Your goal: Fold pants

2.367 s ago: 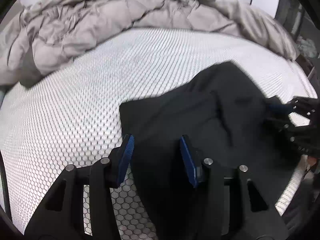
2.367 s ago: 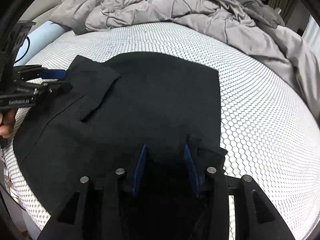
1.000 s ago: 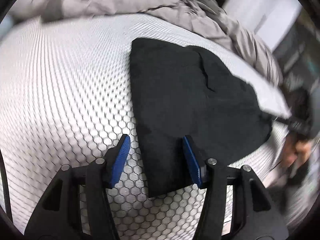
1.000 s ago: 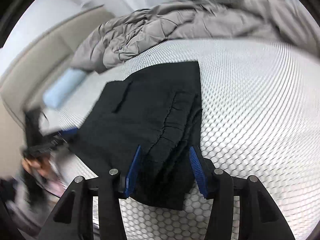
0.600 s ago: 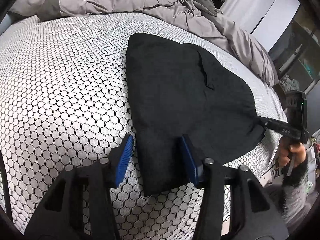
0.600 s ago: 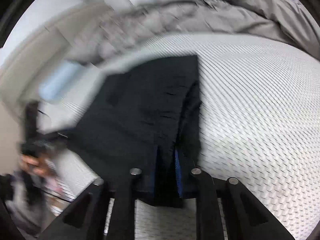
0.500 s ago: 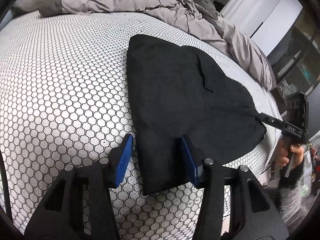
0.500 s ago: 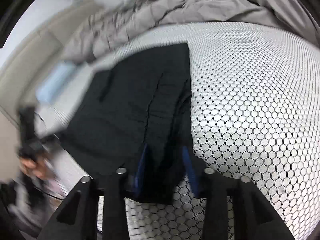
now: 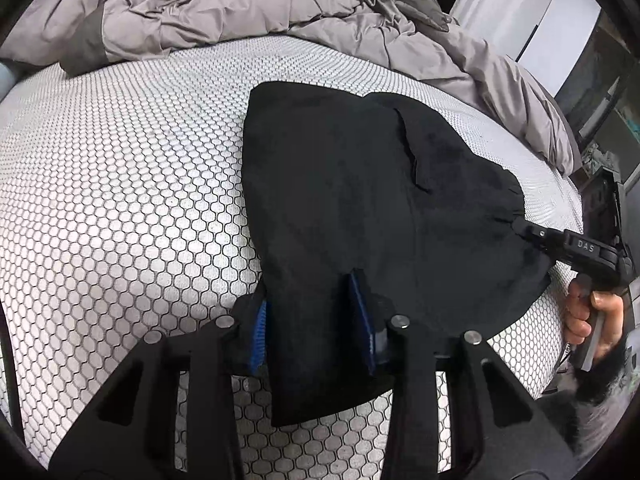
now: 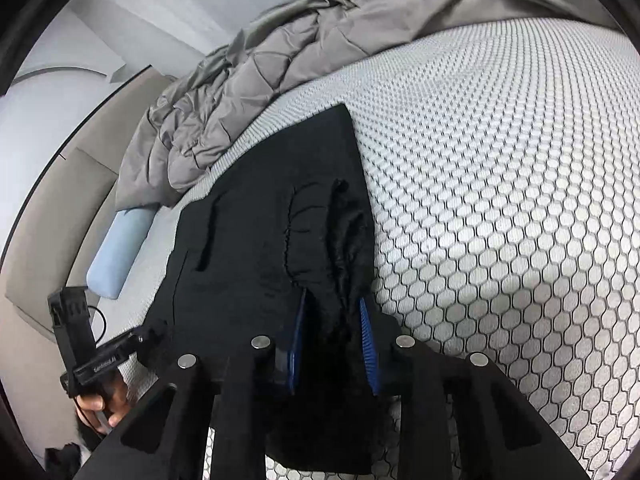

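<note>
The black pants (image 9: 360,200) lie folded on the white honeycomb mattress (image 9: 120,200). My left gripper (image 9: 312,312) is open, its blue pads straddling the near corner of the cloth. In the right wrist view the pants (image 10: 256,240) show their gathered waistband edge. My right gripper (image 10: 332,336) is open with that bunched edge between its pads. The right gripper also shows in the left wrist view (image 9: 520,226) at the far right edge of the pants. The left gripper shows in the right wrist view (image 10: 148,336) at the left edge.
A rumpled grey duvet (image 9: 240,8) is piled along the far side of the mattress. A light blue pillow (image 10: 120,248) lies by the beige headboard (image 10: 52,184). The mattress edge drops off at the right (image 9: 560,320).
Both grippers have moved in over opposite edges of the pants. The left pads now straddle the near corner. The right gripper closed briefly, then opened around the bunched waistband.
</note>
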The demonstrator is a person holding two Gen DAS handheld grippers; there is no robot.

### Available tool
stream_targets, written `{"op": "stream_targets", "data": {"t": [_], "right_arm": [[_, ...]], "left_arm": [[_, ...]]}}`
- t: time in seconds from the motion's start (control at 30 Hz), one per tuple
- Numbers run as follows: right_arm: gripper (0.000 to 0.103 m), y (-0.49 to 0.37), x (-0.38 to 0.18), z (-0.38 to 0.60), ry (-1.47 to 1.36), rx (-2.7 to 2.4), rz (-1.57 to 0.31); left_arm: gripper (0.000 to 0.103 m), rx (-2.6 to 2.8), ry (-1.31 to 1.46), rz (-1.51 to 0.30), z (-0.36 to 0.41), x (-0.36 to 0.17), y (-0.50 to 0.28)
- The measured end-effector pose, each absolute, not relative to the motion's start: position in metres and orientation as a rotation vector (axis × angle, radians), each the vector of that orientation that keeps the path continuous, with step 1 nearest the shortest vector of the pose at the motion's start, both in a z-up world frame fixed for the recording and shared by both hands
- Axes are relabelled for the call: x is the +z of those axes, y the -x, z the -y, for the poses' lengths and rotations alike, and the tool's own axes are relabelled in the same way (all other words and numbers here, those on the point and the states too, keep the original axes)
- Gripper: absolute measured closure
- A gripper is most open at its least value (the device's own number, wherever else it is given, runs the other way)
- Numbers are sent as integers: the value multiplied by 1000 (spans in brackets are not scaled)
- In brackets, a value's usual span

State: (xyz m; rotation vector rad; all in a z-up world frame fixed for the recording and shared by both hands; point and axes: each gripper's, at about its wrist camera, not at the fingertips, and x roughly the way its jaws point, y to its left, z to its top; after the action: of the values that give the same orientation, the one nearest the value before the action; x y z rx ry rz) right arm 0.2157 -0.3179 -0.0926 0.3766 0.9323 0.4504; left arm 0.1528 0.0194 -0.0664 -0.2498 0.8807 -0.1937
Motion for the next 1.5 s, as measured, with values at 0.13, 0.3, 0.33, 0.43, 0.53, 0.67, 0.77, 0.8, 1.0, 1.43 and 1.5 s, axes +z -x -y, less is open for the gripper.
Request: {"op": "stream_targets", "data": {"t": [0.13, 0.3, 0.33, 0.43, 0.53, 0.67, 0.77, 0.8, 1.0, 1.43, 1.5], "right_arm": [[50, -201, -81, 322, -288, 416, -910], [9, -162, -55, 318, -128, 383, -805], [6, -152, -49, 318, -105, 386, -776], [1, -124, -32, 313, -52, 421, -671], [0, -95, -21, 310, -35, 460, -590], [0, -66, -14, 302, -32, 478, -513], [0, -50, -12, 288, 1, 473, -462], [0, -44, -12, 286, 12, 469, -447], [0, -27, -10, 272, 41, 480, -397], [0, -26, -8, 273, -6, 479, -374], [0, -26, -7, 275, -10, 481, -369]], "left_arm": [[63, -113, 136, -818, -7, -54, -134], [15, -45, 30, -635, 15, -23, -94], [14, -40, 23, -606, 17, -17, -85], [0, -41, 17, -554, 28, -1, -55], [0, -28, 6, -490, 43, 12, -27], [0, -26, 12, -456, 57, 20, 1], [0, -20, 25, -447, 67, 23, 22], [0, -25, 25, -445, 70, 22, 27], [0, -45, 47, -433, 77, 18, 34], [0, -42, 22, -426, 78, 15, 32], [0, -43, 24, -426, 77, 16, 31]]}}
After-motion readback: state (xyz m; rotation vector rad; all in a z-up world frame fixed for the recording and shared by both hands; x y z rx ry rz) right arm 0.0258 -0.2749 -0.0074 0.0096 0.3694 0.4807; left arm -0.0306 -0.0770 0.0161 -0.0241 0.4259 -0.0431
